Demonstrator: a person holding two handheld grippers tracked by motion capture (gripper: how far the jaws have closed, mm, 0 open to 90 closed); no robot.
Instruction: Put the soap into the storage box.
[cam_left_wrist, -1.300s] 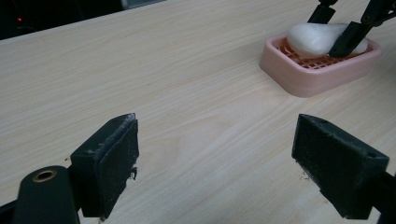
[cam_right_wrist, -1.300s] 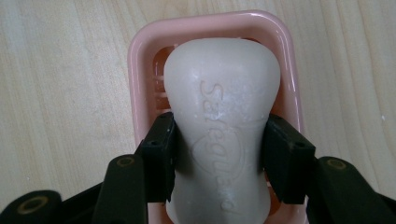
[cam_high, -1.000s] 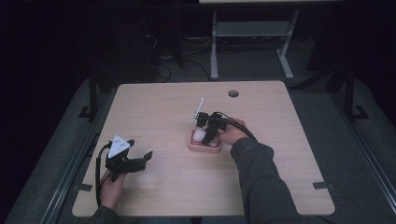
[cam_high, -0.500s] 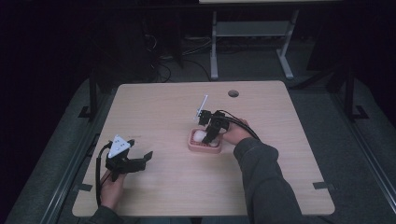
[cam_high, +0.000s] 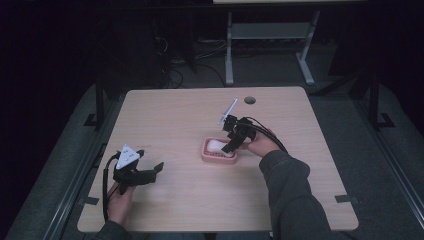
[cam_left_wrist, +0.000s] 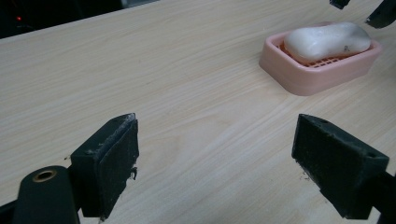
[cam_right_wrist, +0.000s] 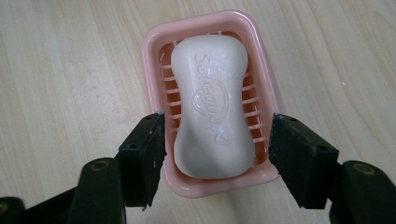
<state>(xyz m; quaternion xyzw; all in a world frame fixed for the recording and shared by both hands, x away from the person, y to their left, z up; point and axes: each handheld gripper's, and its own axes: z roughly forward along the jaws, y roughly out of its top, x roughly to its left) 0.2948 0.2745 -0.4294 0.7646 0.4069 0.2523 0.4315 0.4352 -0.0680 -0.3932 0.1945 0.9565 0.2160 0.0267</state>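
2 grippers work over a pale wooden worktop (cam_high: 180, 120) in the high view: the left gripper (cam_high: 150, 172) sits low near the worktop's near left corner, held by a hand (cam_high: 119, 200), its jaws spread with nothing between them, well apart from everything else. Near the middle, the right gripper (cam_high: 231, 145) hangs tilted down over a pink soap dish (cam_high: 210, 156), with a white bar of soap (cam_high: 216, 145) lying in that dish; a grey sleeve (cam_high: 290, 195) leads up to it from the near edge. From the left gripper view, its 2 black jaws stand wide apart above bare wood, and the soap dish (cam_left_wrist: 308, 74) sits farther off at the upper right, the soap (cam_left_wrist: 327, 39) resting on its grid; dark tips of the other gripper peek in above it. From the right gripper view, looking straight down, the soap (cam_right_wrist: 212, 107) lies lengthwise in the dish (cam_right_wrist: 152, 60), raised lettering on its top. The jaws have just been opening; they stand on either side of the dish's near end, the soap between them but clear of both pads, gaps showing on each side.
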